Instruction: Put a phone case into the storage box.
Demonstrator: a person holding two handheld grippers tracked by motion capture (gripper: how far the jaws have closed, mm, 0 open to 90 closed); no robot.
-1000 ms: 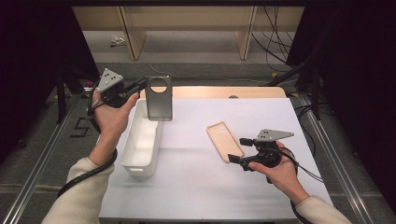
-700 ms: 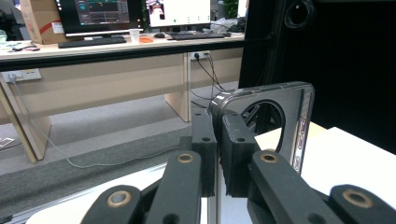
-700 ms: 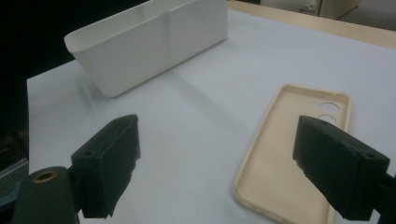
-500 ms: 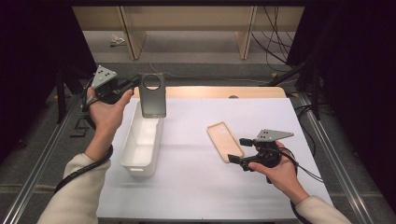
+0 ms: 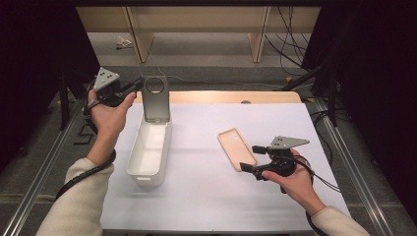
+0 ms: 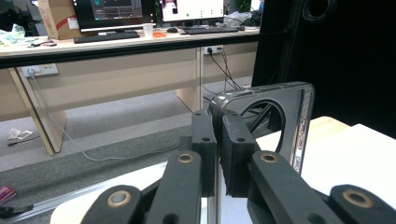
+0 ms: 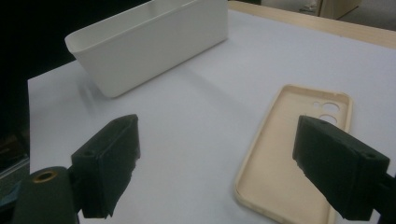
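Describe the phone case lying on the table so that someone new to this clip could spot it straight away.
Start from the white table and its long white bin on the left side. To the right of the bin, flat on the surface just ahead of the open right tongs, lies the beige phone case. Unlike the dark case pinched upright in the left tongs, it is pale, hollow side up and unheld.

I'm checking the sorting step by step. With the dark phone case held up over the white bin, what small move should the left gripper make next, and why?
Probably lower it a little and then open. The left gripper is shut on the dark phone case, which hangs upright with its lower edge at the far end of the white bin. The beige phone case lies on the table by the open right gripper.
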